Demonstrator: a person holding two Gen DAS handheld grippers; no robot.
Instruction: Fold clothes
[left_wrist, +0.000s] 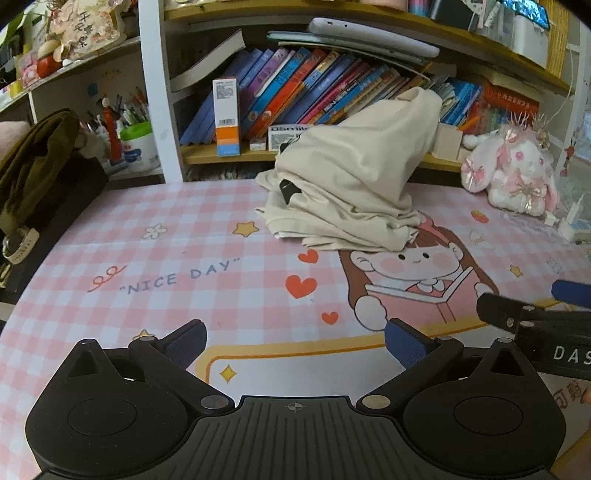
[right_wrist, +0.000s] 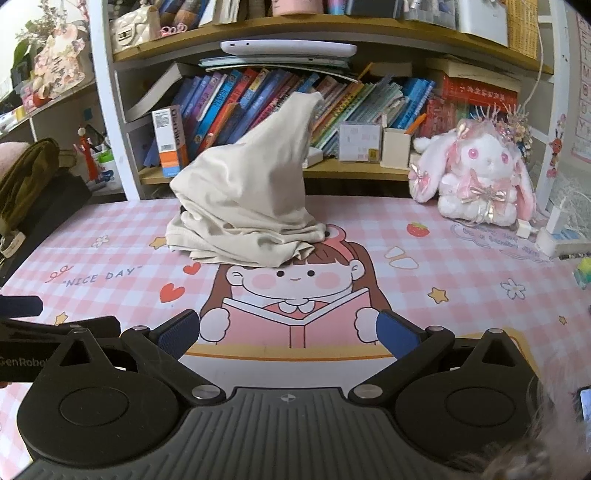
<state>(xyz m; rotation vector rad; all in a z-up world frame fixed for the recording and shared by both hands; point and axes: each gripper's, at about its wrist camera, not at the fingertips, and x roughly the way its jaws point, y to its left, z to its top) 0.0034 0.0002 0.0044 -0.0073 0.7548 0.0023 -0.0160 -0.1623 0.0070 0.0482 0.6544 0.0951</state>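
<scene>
Cream cloth (left_wrist: 354, 177) sits in a heap at the far side of the desk mat (left_wrist: 184, 258), its upper part rising in a peak against the books (left_wrist: 295, 85) of the shelf behind. The lower edge of the heap touches the head of the cartoon girl (right_wrist: 291, 277) printed on the mat (pink checks, with the words "NICE DAY"). Left gripper (left_wrist: 295, 341) hovers over the near part of the mat with its fingers wide apart, holding nothing. Right gripper (right_wrist: 288, 332) is just beside it, also spread wide and empty. Both are well apart from the cloth. A plush rabbit (right_wrist: 480, 177) sits at the right, near the shelf.
</scene>
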